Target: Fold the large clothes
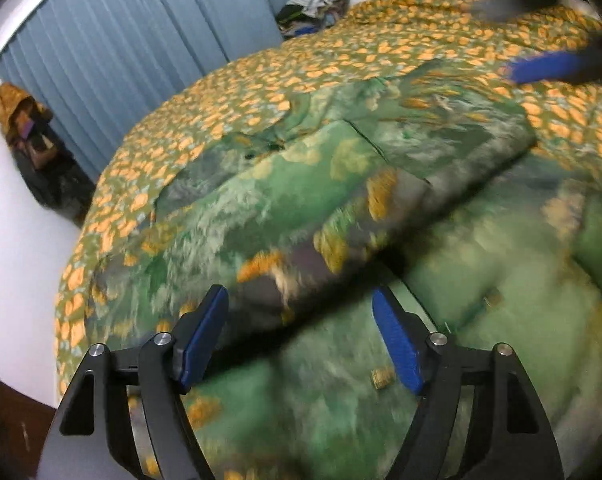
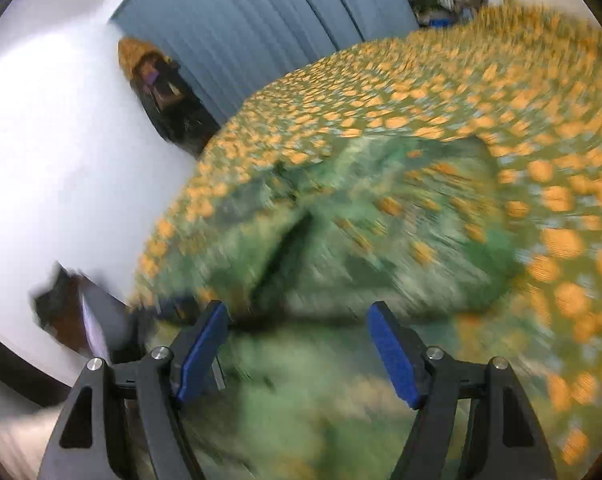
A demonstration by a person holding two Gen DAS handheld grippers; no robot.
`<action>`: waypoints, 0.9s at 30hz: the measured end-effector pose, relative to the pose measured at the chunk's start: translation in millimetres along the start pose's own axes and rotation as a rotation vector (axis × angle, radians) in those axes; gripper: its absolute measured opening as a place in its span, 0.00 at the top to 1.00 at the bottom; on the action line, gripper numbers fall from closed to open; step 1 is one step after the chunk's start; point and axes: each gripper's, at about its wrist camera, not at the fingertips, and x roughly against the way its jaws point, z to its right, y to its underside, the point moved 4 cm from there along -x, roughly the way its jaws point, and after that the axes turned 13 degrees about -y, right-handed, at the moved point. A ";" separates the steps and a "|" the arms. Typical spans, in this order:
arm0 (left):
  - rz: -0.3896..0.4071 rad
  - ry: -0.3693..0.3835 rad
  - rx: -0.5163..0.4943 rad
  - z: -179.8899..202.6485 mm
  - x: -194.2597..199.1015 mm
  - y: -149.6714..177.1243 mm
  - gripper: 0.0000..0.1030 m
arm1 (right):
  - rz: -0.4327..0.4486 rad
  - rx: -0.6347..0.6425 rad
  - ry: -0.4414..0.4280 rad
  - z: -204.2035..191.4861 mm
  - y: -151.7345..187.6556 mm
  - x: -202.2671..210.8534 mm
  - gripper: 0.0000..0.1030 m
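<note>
A: Where is the garment (image 1: pixel 301 200)?

B: On the bed (image 1: pixel 341 48), spread over the orange-dotted cover, one flap already doubled over itself

A: And the grippers?

B: The left gripper (image 1: pixel 301 336) hangs above the cloth with jaws released, holding nothing. The right gripper (image 2: pixel 297 344) is likewise spread and empty, though its view is blurred

A: How will it handle?

B: Likely soft, light and floppy. Pinching a hem edge or corner, not the middle, looks best

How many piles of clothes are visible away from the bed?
2. A mixed heap of clothes lies beyond the bed's far corner; a dark pile with a mustard-yellow cloth on top stands against the white wall. Others may be hidden.
</note>
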 end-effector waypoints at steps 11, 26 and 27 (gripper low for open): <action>-0.111 0.041 0.339 -83.3 30.4 54.9 0.23 | -0.253 -0.233 -0.081 31.9 3.0 -139.1 0.37; -0.193 0.009 0.562 -139.4 -3.5 70.9 0.23 | -0.201 0.118 0.133 10.5 -73.1 -185.1 0.88; -0.199 0.010 0.563 -141.8 -7.6 68.1 0.23 | -0.216 0.120 0.158 20.0 -66.0 -191.2 0.87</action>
